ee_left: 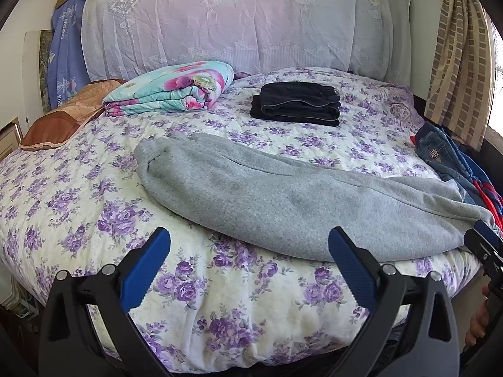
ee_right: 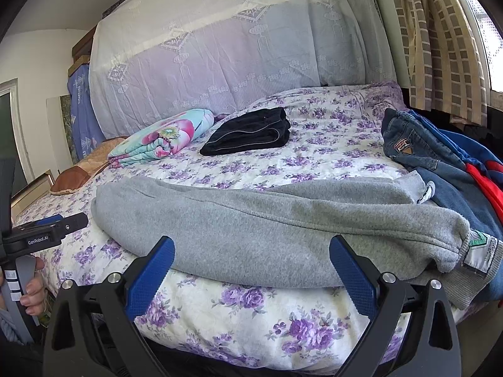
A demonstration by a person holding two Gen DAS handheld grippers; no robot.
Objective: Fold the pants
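Observation:
Grey sweatpants (ee_left: 283, 198) lie folded lengthwise across the near part of the bed, cuffs at the left, waistband at the right. They also show in the right wrist view (ee_right: 267, 226), with a white label at the waistband (ee_right: 481, 251). My left gripper (ee_left: 250, 242) is open and empty, just in front of the pants' near edge. My right gripper (ee_right: 251, 248) is open and empty, its tips at the near edge of the pants. The right gripper also shows at the edge of the left wrist view (ee_left: 484, 245), and the left gripper shows in the right wrist view (ee_right: 63, 223).
The bed has a purple floral cover (ee_left: 78, 204). Folded black pants (ee_left: 295, 103) and a folded floral quilt (ee_left: 169, 94) lie at the back. A brown pillow (ee_left: 63, 119) is at the left. Jeans and other clothes (ee_right: 440, 163) are piled at the right. A checked curtain (ee_left: 456, 62) hangs at the right.

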